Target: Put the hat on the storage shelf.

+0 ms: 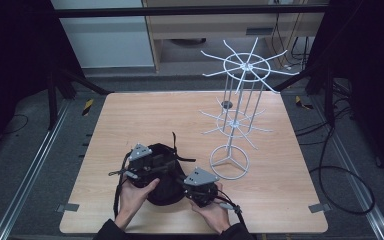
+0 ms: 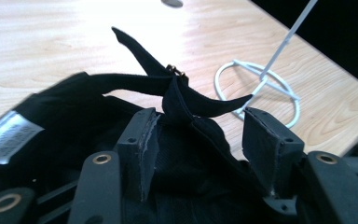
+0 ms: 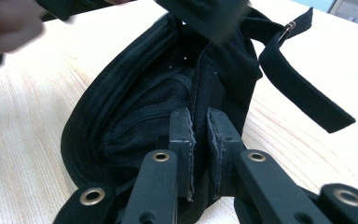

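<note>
Black cap [image 1: 162, 175] lies upside down at the near table [image 1: 130, 115] edge, left of the wire rack [image 1: 237, 100]. Right gripper [image 3: 199, 128] pinches its inner fabric; left gripper [image 2: 200, 137] stands open over the back strap [image 2: 186, 95], pads clear. Judged light, limp and prone to sagging; the stiffer brim or strap looks the surer hold.

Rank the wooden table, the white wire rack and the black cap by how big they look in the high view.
1. Wooden table, by far the largest.
2. White wire rack, tall with wide spokes.
3. Black cap, smallest, though partly hidden behind the hand-held tools.
</note>
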`<action>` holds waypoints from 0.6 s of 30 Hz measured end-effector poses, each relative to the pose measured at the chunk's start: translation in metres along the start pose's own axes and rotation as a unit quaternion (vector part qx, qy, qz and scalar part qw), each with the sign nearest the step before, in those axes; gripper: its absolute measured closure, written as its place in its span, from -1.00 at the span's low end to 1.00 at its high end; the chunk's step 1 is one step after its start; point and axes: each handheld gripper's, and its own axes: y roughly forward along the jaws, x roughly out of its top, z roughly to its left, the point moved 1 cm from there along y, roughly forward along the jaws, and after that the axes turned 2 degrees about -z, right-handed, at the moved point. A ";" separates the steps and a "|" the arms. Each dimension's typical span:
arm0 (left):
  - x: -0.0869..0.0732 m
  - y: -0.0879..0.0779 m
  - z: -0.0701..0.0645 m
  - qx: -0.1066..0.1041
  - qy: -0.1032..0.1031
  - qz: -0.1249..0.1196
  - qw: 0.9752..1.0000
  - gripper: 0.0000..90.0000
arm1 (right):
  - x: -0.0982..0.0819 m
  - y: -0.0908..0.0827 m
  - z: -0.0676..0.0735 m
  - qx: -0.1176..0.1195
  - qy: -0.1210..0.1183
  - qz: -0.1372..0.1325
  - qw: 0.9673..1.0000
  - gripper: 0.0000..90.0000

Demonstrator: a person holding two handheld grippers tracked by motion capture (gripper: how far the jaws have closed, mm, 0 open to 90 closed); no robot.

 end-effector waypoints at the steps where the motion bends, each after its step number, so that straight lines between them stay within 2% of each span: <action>1: -0.001 0.004 0.000 0.004 -0.001 0.007 1.000 0.05 | 0.000 0.000 0.000 0.001 -0.002 0.000 1.000 0.82; 3: -0.002 0.008 0.000 0.008 -0.001 0.014 1.000 0.09 | 0.000 0.000 0.000 0.003 -0.005 0.000 1.000 0.82; 5: -0.004 0.011 0.001 0.003 -0.012 0.020 1.000 0.16 | 0.000 0.000 0.000 0.004 -0.007 0.003 1.000 0.82; 12: -0.007 0.012 0.001 -0.018 -0.036 0.023 0.999 0.60 | -0.001 0.002 0.001 0.008 -0.009 0.006 1.000 0.79; 13: -0.007 0.012 0.000 -0.020 -0.037 0.023 0.999 0.72 | -0.001 0.002 0.001 0.010 -0.007 0.007 1.000 0.77; 18: -0.007 0.010 -0.002 -0.025 -0.031 0.014 0.999 0.83 | 0.001 0.001 0.001 0.025 0.002 0.005 1.000 0.59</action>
